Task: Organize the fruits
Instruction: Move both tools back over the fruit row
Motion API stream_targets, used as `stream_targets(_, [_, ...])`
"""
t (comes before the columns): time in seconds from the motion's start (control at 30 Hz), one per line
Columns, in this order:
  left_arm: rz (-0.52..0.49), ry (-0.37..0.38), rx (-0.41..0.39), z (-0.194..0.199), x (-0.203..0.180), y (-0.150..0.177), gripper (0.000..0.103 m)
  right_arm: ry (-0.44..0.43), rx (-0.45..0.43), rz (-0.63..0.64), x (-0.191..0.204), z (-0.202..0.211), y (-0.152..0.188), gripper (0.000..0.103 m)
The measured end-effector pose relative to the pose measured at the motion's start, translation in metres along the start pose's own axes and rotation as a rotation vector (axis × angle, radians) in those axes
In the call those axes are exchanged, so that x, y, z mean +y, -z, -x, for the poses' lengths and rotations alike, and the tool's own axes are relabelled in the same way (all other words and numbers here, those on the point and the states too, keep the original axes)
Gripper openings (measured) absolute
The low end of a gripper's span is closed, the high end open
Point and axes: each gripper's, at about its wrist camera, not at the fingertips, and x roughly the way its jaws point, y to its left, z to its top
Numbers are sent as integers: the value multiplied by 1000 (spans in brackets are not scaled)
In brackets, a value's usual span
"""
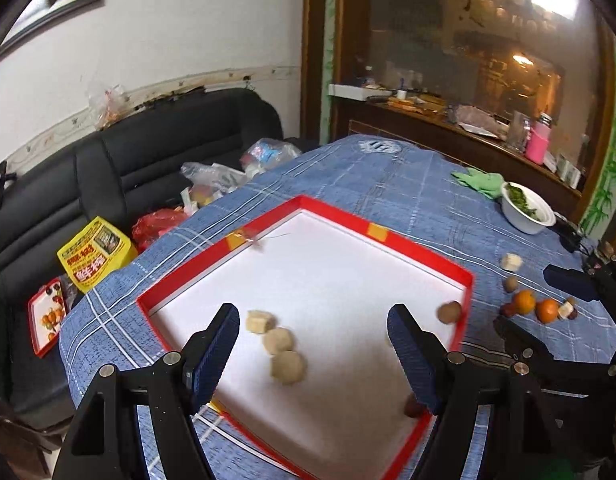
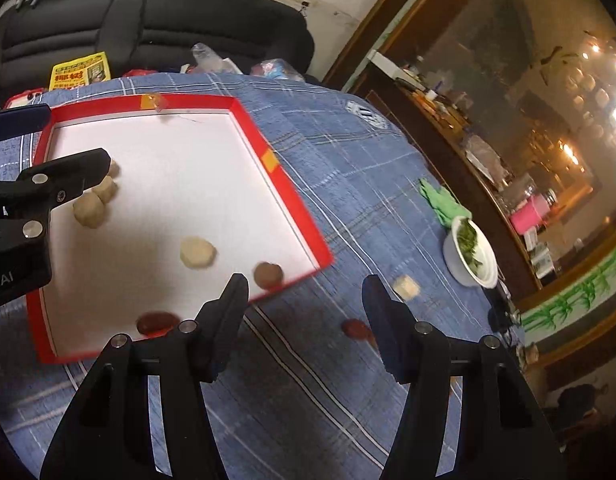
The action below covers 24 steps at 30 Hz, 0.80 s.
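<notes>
Left gripper (image 1: 313, 330) agape, empty, above red-rimmed white tray (image 1: 423, 254) | right gripper (image 2: 306, 300) agape, empty, over blue plaid surface (image 2: 347, 184) | beige round fruits (image 1: 282, 350) in tray, oranges (image 1: 535, 306) outside | risk: round pieces rolling, nudged off surface edge.

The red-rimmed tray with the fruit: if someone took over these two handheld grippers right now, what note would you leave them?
Left gripper: open, empty, above the red-rimmed white tray.
Right gripper: open, empty, over the blue checked tablecloth.
Done: pale beige lumps, a brown round fruit and a dark red date lie in the tray.
Left: two small oranges, a pale cube, a red date and other small pieces on the cloth.
</notes>
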Motion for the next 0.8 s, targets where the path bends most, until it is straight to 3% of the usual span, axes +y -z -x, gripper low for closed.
stream_targets(0.33, [-89,56,-4,12,-58,7,75,42,20,-73,-35,10,40,59])
stream_targets(0.5, [-165,119,33,10,-95,23,75,53,48,-142,-61,9,71,59])
stream_targets(0.8, [-343,290,122,-2,-164,66,75,-47,178,-544,-154,-11,203,59])
